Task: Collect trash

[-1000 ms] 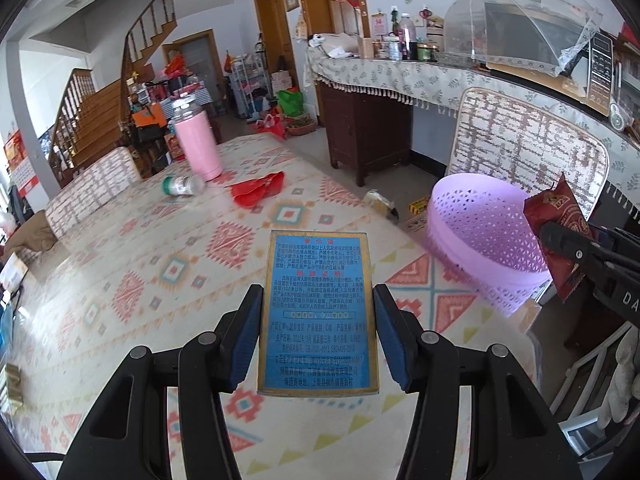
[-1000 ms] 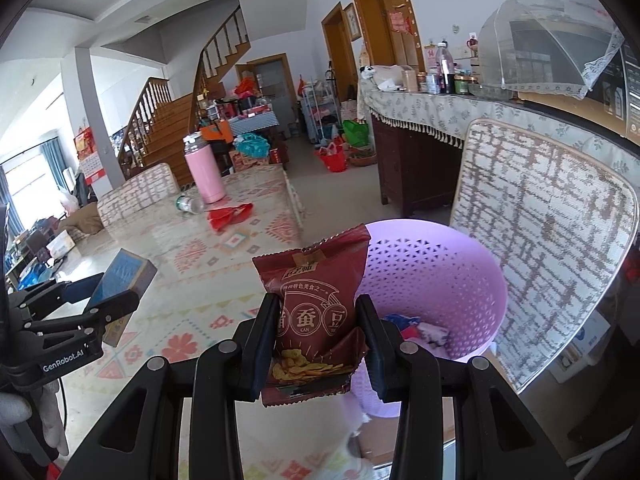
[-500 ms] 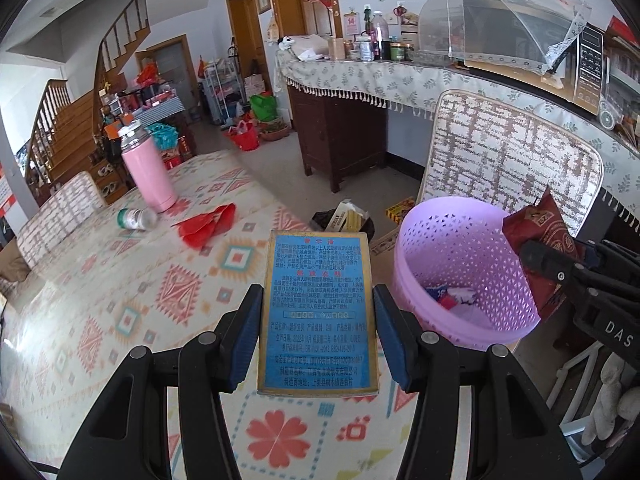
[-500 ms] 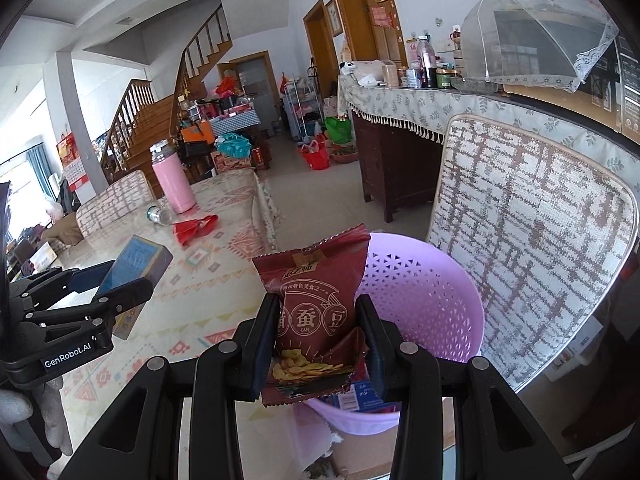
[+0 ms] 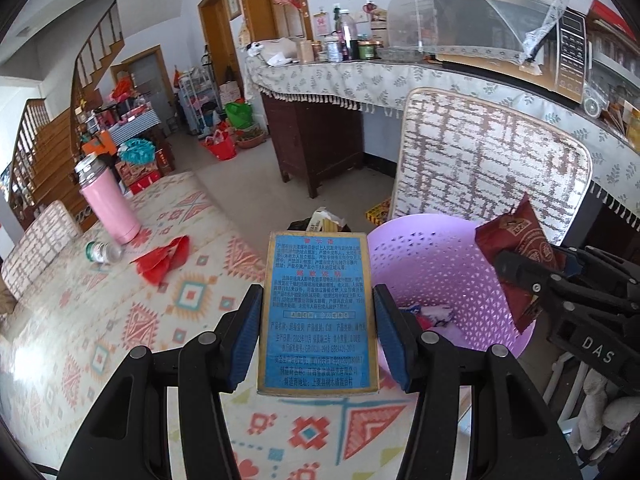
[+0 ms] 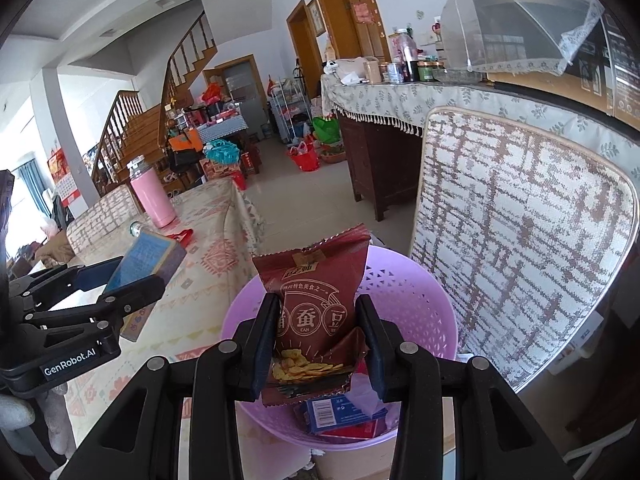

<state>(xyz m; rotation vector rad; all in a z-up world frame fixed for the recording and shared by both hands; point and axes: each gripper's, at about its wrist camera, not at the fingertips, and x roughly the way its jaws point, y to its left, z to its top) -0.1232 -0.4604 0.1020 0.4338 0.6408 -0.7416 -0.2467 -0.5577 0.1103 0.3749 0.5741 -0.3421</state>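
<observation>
My left gripper [image 5: 318, 320] is shut on a blue box with a gold border [image 5: 318, 312], held over the table's right edge beside the purple basket [image 5: 440, 264]. My right gripper [image 6: 316, 332] is shut on a dark red snack bag [image 6: 316, 296], held above the purple basket [image 6: 416, 308], which has a blue packet and other wrappers inside. In the left wrist view the snack bag [image 5: 520, 248] hangs over the basket's right rim. In the right wrist view the blue box [image 6: 144, 260] and left gripper [image 6: 132, 276] are at the left.
On the patterned tablecloth [image 5: 120, 320] lie a red wrapper [image 5: 164, 258], a small bottle on its side [image 5: 100, 251] and a pink thermos [image 5: 108, 200]. A patterned chair back [image 6: 520, 232] stands behind the basket. A cluttered counter [image 5: 360, 76] runs along the wall.
Both grippers have moved right toward the basket. The blue box now sits at the table edge next to the basket, and the snack bag is lower over the basket opening.
</observation>
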